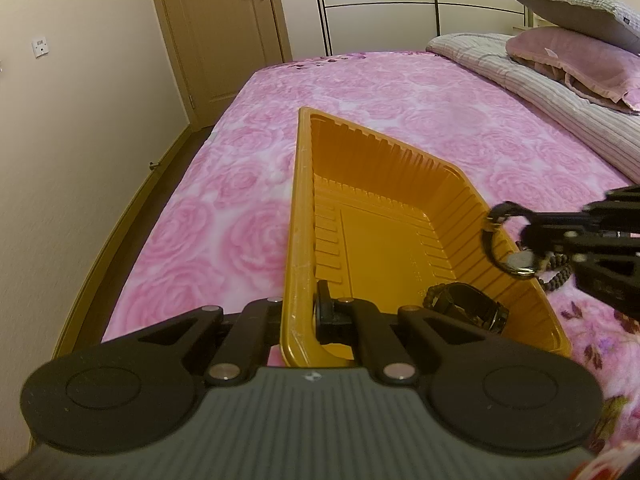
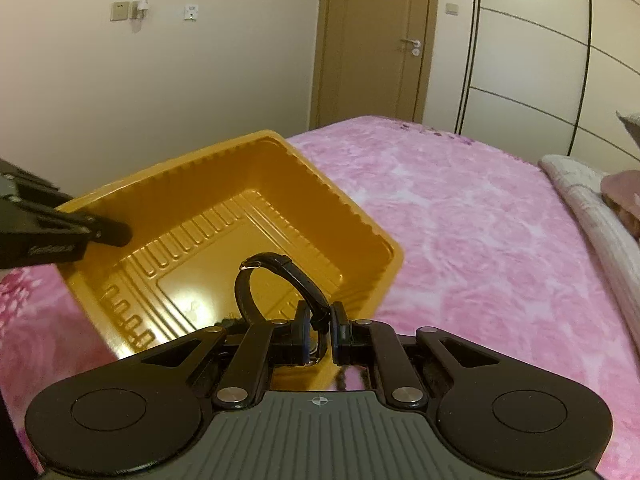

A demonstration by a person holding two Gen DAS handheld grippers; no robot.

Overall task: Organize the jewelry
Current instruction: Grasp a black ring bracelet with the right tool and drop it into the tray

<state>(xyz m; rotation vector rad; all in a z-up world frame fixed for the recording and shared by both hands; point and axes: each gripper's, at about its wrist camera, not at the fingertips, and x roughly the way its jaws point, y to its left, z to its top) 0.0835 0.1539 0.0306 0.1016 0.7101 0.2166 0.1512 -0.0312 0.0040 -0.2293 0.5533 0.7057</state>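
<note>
Right wrist view: right gripper (image 2: 320,330) pinches a watch (image 2: 280,276) above the tray (image 2: 360,216); left gripper (image 1: 298,312), clamped on the rim, steadies it for the drop.

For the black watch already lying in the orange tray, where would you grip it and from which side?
Grip the strap of the black watch, coming from above through the open top of the orange tray. It lies low on the floor near the right wall, so a sideways approach looks blocked. The strap arches up, probably giving the fingers a thin band to close across.
</note>
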